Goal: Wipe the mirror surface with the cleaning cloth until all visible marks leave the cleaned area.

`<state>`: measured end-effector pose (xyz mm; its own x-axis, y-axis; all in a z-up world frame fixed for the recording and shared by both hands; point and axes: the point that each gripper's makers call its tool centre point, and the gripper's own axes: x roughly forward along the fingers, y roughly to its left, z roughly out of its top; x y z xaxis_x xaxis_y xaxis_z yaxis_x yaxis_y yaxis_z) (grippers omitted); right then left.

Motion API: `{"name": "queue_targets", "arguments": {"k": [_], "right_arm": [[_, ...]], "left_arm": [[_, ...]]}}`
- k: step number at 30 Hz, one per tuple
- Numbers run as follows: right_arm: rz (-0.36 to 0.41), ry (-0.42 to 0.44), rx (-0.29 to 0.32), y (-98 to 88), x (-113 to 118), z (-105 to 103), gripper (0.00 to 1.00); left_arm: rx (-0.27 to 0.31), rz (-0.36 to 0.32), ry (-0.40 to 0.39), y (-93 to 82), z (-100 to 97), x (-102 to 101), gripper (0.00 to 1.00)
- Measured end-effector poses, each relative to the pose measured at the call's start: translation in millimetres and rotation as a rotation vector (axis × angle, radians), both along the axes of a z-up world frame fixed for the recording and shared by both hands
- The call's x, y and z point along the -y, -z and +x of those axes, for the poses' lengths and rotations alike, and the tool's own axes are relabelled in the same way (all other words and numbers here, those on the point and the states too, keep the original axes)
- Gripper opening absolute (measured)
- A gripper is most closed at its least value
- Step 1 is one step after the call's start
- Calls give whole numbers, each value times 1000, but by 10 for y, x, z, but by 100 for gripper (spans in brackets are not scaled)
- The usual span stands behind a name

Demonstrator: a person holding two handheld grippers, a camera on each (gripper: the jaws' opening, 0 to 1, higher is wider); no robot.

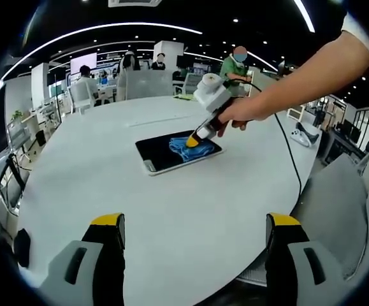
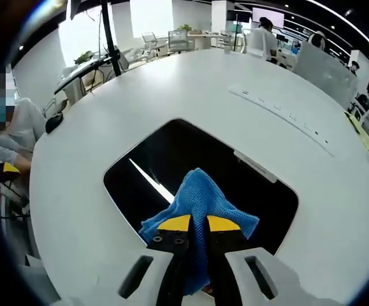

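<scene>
So, my right gripper point(image 2: 198, 224) pinched tight on the blue cloth point(image 2: 197, 197), cloth pressed onto the dark mirror point(image 2: 171, 159) lying flat on the white table point(image 2: 171, 89), left gripper point(image 1: 194, 226) wide open, holding nothing, hanging well back from it

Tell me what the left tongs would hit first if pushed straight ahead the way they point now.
Probably nothing at first: the open left tongs face bare white table. Further along that line lies the mirror, where the right tongs press the blue cloth. Depth is uncertain.
</scene>
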<state>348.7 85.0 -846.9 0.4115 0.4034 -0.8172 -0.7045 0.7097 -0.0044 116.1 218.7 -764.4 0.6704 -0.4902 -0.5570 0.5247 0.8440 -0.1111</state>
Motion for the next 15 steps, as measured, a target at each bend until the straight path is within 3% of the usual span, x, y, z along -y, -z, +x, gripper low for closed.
{"name": "queue_targets", "arguments": {"k": [3,5,9,15], "right_arm": [[0,0,0,80,17,120,3],[1,0,0,12,20,13,3],[-1,-2,2,44,39,72,3],[-2,2,3,-4,82,-18,3]], "left_arm": [[0,1,0,2,2,-4,92],[1,0,0,-2,1,-3,92],[0,2,-2,-1,-5,-7,92],[-2,1,-4,10,-7,-15,92]]}}
